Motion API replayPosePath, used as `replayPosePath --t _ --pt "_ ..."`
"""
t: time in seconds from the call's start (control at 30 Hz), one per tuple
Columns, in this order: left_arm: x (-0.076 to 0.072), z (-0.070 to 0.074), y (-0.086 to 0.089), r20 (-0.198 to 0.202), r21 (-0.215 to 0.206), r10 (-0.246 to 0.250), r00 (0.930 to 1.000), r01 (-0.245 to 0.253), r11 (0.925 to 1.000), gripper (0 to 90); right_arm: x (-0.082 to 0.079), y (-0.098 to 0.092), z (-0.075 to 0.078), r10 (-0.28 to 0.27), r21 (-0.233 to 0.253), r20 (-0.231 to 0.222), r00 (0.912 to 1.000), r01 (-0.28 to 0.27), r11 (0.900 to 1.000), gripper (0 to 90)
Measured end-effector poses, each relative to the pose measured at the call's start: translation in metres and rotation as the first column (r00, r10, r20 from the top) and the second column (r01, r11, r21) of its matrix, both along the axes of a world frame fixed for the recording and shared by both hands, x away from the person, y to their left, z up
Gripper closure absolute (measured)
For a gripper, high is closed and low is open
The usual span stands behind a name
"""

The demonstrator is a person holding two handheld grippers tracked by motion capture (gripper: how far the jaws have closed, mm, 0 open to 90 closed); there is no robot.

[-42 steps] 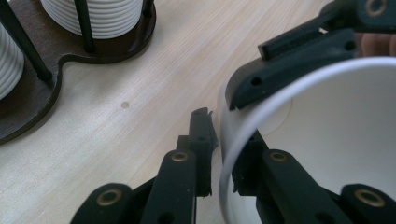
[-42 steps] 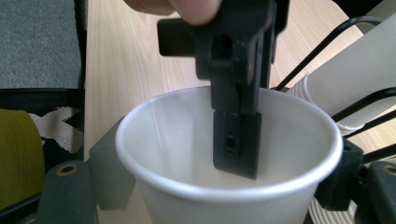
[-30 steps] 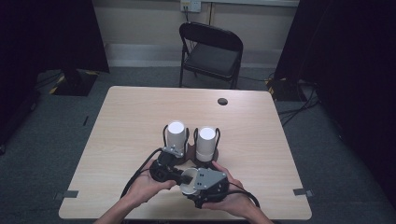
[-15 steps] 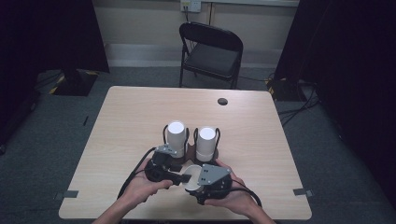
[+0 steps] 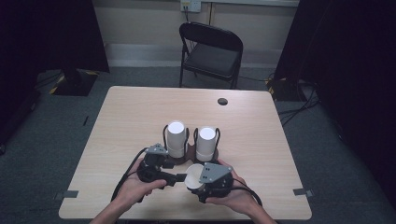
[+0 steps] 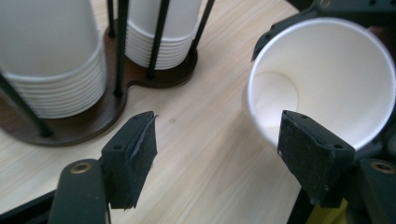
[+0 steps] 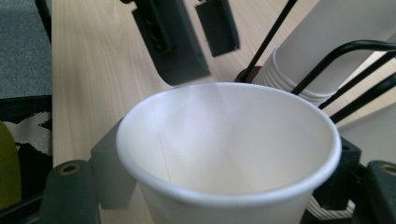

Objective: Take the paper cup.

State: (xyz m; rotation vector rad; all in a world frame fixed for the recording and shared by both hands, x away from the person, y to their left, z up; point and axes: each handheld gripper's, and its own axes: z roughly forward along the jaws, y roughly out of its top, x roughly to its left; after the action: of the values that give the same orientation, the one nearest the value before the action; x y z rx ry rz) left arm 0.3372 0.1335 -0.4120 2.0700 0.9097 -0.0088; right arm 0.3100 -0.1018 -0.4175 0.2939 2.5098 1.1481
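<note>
**Paper cup (image 7: 229, 154) held, crush risk**

Paper cup sits near bench (image 5: 130, 116) edge, clamped in right hand-held gripper (image 5: 198, 179). Left hand-held gripper (image 6: 219, 154) gapes wide, empty, one jaw at the rim. Squeezing the thin wall could buckle it. Wooden rack (image 5: 189, 156) holds two stacks of upside-down cups (image 5: 176, 137).

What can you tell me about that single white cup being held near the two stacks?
The paper cup is plain white, looks like thin paper, with a rolled rim and tapered wall. It is empty; its round bottom shows in the left gripper view. The right gripper clamps it between its black jaws, tilted with the mouth toward the left gripper, whose jaws stand open, one just in front of the rim. It sits close before the wooden-based cup holder.
</note>
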Motion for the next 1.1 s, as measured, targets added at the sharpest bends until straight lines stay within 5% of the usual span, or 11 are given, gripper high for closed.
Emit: replayPosePath --t 0.4,0.53,0.73,0.83,0.87,0.9,1.03,1.07,1.1 --pt "-0.006 -0.013 0.024 0.034 0.045 0.047 0.9983 -0.048 0.9978 18.8 0.006 -0.011 0.004 -0.035 0.048 -0.029 0.9990 0.036 0.998 23.9" --pt "-0.010 -0.020 0.029 0.120 0.088 0.071 0.9902 -0.082 0.9927 18.6 0.009 -0.016 0.006 -0.048 0.077 -0.054 0.9974 0.052 0.996 23.9" --pt "-0.016 -0.028 0.032 0.164 0.093 0.058 0.9848 -0.074 0.9930 17.8 0.016 -0.024 0.006 -0.084 0.118 -0.092 0.9923 0.094 0.989 24.0" --pt "-0.015 -0.030 0.033 0.155 0.083 0.074 0.9851 -0.088 0.9927 17.2 0.021 -0.028 0.005 -0.095 0.141 -0.114 0.9889 0.111 0.984 24.1" --pt "-0.016 -0.030 0.033 0.159 0.092 0.089 0.9834 -0.104 0.9903 16.2 0.022 -0.030 0.005 -0.102 0.142 -0.117 0.9879 0.118 0.983 24.1" --pt "-0.018 -0.029 0.034 0.198 0.104 0.116 0.9733 -0.138 0.9850 16.0 0.023 -0.031 0.005 -0.107 0.145 -0.121 0.9868 0.125 0.982 24.1" --pt "-0.020 -0.026 0.037 0.226 0.082 0.137 0.9644 -0.159 0.9838 16.0 0.026 -0.040 0.004 -0.138 0.151 -0.120 0.9832 0.155 0.976 24.4" --pt "-0.023 -0.025 0.039 0.269 0.095 0.152 0.9509 -0.183 0.9785 16.0 0.027 -0.042 0.005 -0.153 0.151 -0.114 0.9816 0.170 0.974 24.4" --pt "-0.023 -0.025 0.039 0.269 0.095 0.152 0.9509 -0.183 0.9785 16.0 0.028 -0.045 0.005 -0.161 0.158 -0.114 0.9804 0.178 0.971 24.5"
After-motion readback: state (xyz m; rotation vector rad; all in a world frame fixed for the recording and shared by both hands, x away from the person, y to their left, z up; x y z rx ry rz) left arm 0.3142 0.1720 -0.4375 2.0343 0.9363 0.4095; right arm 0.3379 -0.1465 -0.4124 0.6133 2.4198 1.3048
